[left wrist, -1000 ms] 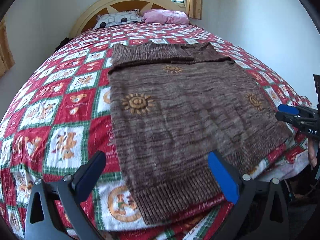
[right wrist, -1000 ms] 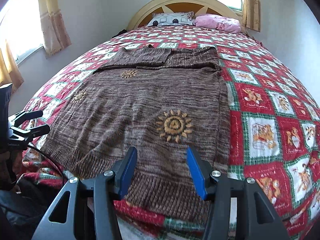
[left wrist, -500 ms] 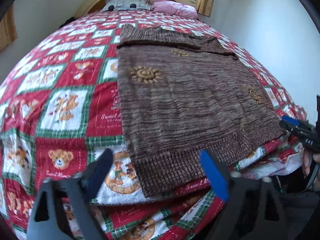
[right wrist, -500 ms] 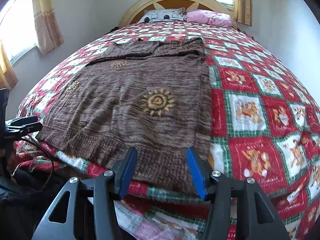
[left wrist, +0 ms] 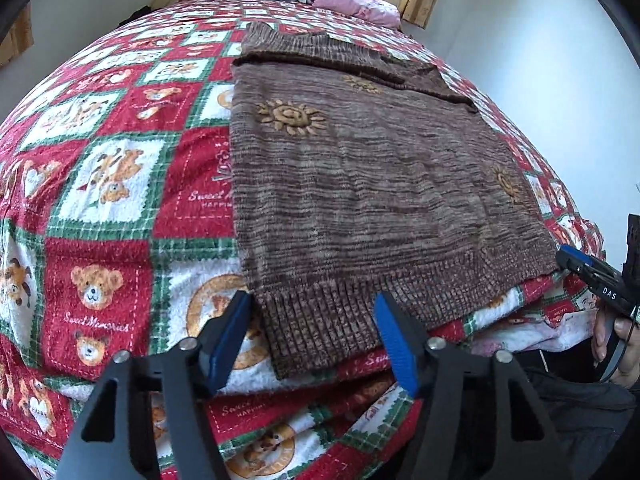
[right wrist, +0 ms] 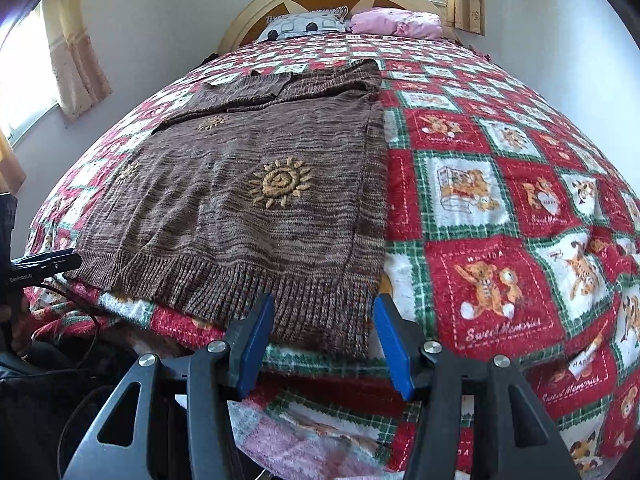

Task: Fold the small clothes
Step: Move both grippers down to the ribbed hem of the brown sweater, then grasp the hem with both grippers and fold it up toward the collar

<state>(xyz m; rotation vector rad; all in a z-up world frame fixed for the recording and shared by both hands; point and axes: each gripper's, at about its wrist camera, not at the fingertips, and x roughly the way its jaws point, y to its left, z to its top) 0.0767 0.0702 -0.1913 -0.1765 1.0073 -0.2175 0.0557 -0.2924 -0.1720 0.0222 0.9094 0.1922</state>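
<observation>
sweater [left wrist: 360, 184] hem corners lie between both fingers (left [left wrist: 312, 336] closing, right [right wrist: 320, 336] half-wide), ungripped

Left gripper [left wrist: 312, 332] angles downward, fingers closing with a gap; right gripper [right wrist: 322, 334] angles down, fingers apart.

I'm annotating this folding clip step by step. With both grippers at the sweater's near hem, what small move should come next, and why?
Probably ease both grippers forward and down until the ribbed hem sits between the pads, then pinch. The brown sweater lies flat on the bedspread; the left gripper, its jaws closing, and the right gripper each frame a hem corner, but neither looks to have a grip on the fabric yet.
</observation>
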